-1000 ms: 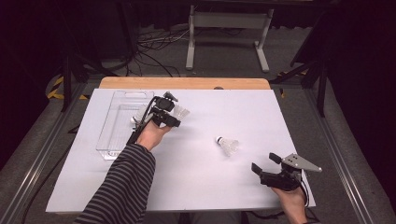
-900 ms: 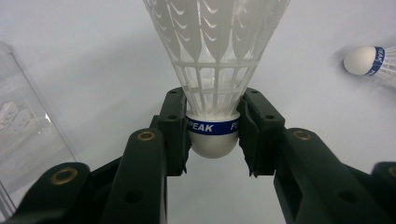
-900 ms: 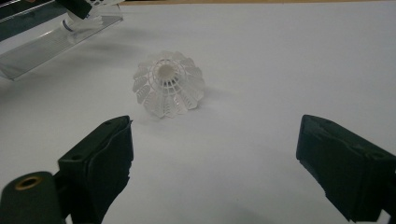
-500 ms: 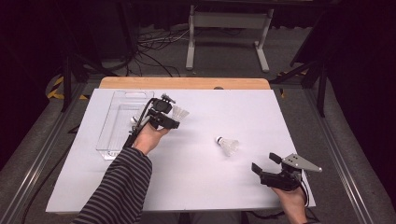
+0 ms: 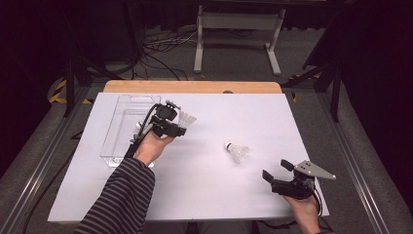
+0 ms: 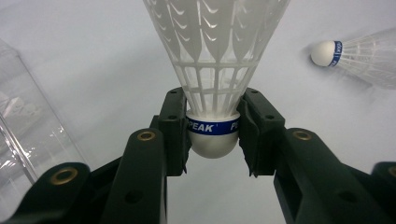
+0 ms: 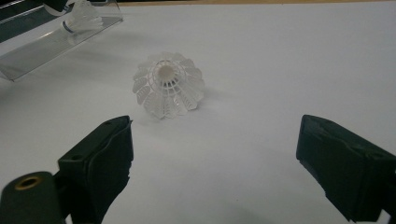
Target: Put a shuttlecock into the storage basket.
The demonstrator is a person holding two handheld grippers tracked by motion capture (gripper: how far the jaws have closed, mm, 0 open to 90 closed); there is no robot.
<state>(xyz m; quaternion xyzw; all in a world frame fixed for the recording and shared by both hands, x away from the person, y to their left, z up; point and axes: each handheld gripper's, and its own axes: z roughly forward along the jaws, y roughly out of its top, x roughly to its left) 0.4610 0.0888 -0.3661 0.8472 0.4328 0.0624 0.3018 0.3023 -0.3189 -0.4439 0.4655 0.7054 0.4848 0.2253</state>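
Note:
My left gripper (image 5: 176, 124) hovers beside the clear plastic tray (image 5: 117, 136), shut on a white shuttlecock (image 5: 187, 118). In the left gripper view the jaws clamp its blue-banded cork (image 6: 212, 135) and the skirt fans up and away. A second shuttlecock (image 5: 237, 152) lies on its side on the white sheet, right of centre. It also lies at the upper right of the left gripper view, shuttlecock (image 6: 355, 53). My right gripper (image 5: 274, 169) rests near the front right, open and empty. In the right gripper view the lying shuttlecock (image 7: 168, 91) is ahead of the wide-apart jaws, its skirt facing me.
The white sheet (image 5: 204, 195) covers the table, and a wooden strip (image 5: 195, 87) runs along the far edge. Something small and white lies inside the tray (image 6: 28, 126). A metal stand (image 5: 236, 29) and cables lie on the floor beyond. Rails flank both table sides.
My left gripper, still holding the shuttlecock, has shifted slightly toward the near left. The right gripper and the lying shuttlecock have not moved.

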